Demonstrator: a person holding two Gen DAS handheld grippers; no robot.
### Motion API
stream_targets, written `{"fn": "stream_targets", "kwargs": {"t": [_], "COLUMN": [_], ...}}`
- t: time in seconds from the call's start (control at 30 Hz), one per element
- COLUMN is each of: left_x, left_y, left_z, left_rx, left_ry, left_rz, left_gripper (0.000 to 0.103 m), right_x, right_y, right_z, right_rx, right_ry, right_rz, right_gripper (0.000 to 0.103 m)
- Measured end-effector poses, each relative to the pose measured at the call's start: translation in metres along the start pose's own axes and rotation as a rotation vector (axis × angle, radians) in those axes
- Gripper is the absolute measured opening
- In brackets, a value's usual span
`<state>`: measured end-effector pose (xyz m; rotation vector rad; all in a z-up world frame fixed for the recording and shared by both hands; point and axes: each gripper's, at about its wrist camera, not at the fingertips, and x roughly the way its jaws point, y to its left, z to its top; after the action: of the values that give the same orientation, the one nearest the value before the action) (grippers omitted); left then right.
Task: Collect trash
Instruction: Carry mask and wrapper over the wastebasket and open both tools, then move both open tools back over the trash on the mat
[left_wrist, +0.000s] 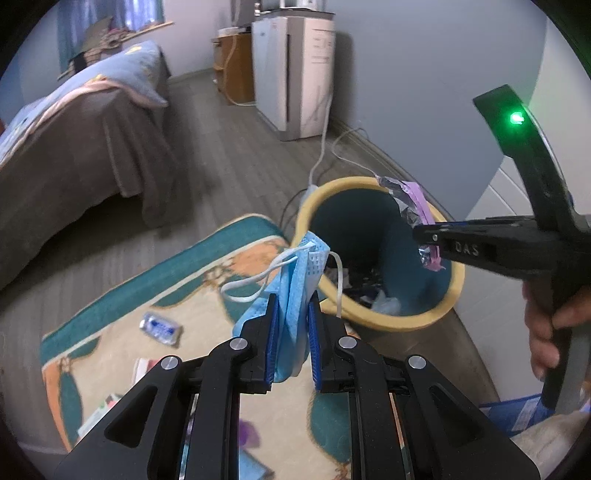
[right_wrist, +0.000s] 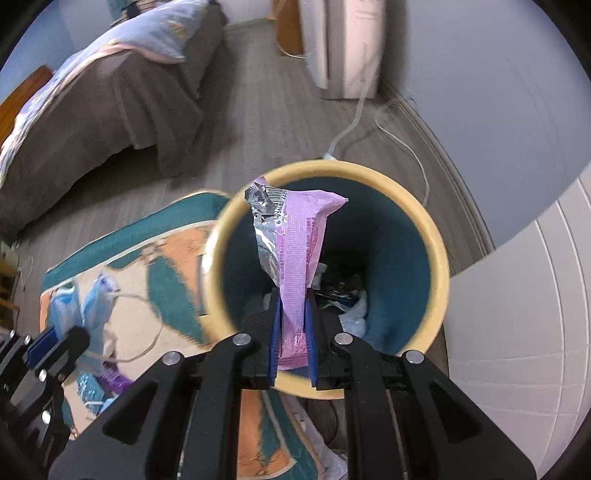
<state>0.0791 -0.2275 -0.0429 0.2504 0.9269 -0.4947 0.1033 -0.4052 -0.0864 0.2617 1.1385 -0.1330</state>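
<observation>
A blue face mask (left_wrist: 295, 284) with white ear loops sticks up between the pads of my left gripper (left_wrist: 291, 306), which is shut on it beside the near-left rim of the bin. The bin (left_wrist: 369, 182) is teal with a yellow rim and has trash at its bottom. My right gripper (right_wrist: 291, 299) is shut on a pink and silver wrapper (right_wrist: 295, 236) and hangs right over the bin's mouth (right_wrist: 424, 221). In the left wrist view the right gripper (left_wrist: 428, 240) comes in from the right with the wrapper (left_wrist: 417, 203). The right wrist view shows the left gripper (right_wrist: 55, 339) with the mask (right_wrist: 92, 299) at the lower left.
A teal, orange and cream rug (left_wrist: 177, 280) lies under the bin with a small blue-white packet (left_wrist: 160, 326), a purple scrap (left_wrist: 249, 432) and other litter. A bed (left_wrist: 74, 147) stands at the left, a white appliance (left_wrist: 295, 74) with cables against the wall, a white cabinet (right_wrist: 517, 314) at the right.
</observation>
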Motion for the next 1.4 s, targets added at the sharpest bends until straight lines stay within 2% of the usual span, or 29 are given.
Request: {"fn": "stream_targets", "kwargs": {"t": [0.23,0.33,0.43,0.5,0.53,0.57,0.63,0.73,0.8,0.83,0.9,0.97,1.1,1.4], "left_x": [0.027,0.042,0.051,0.055,0.057,0.057,0.056,0.055,0.054,0.052,0.046,0.042,0.027,-0.039], "left_y": [-0.02,-0.032,-0.042,-0.048,-0.052,-0.054,-0.056,-0.052,-0.047,-0.043,-0.036,-0.026,-0.003,0.072], "left_z": [0.014,0.021,0.026,0.029,0.031,0.031,0.031,0.03,0.028,0.026,0.022,0.017,0.005,-0.025], "left_rx": [0.055,0.07,0.081,0.095,0.107,0.112,0.117,0.106,0.095,0.085,0.065,0.043,0.009,-0.07], "left_ry": [0.015,0.02,0.005,-0.002,-0.007,-0.013,-0.032,-0.037,-0.036,-0.04,-0.046,-0.046,-0.044,-0.067], "left_rz": [-0.015,-0.035,-0.064,-0.068,-0.062,-0.057,-0.055,-0.051,-0.041,-0.035,-0.021,-0.01,0.027,0.143], "left_gripper": [0.015,0.015,0.016,0.024,0.034,0.048,0.06,0.065,0.071,0.076,0.084,0.089,0.091,0.093], "right_x": [0.024,0.03,0.028,0.027,0.027,0.026,0.026,0.026,0.025,0.023,0.018,0.011,-0.001,-0.029], "right_y": [-0.049,-0.052,-0.05,-0.05,-0.051,-0.052,-0.052,-0.05,-0.046,-0.043,-0.036,-0.03,-0.014,0.043], "right_z": [0.001,0.0,0.002,0.004,0.004,0.005,0.004,0.005,0.006,0.006,0.007,0.009,0.009,0.004], "right_rx": [0.16,0.194,0.192,0.201,0.201,0.202,0.203,0.197,0.178,0.166,0.144,0.127,0.09,-0.01], "right_ry": [0.057,0.076,0.06,0.052,0.049,0.045,0.042,0.039,0.031,0.026,0.005,-0.018,-0.047,-0.098], "right_rz": [0.012,0.044,0.039,0.052,0.047,0.041,0.036,0.034,0.028,0.027,0.027,0.032,0.035,0.012], "right_gripper": [0.011,0.012,0.012,0.014,0.015,0.018,0.024,0.038,0.056,0.06,0.081,0.091,0.097,0.097]}}
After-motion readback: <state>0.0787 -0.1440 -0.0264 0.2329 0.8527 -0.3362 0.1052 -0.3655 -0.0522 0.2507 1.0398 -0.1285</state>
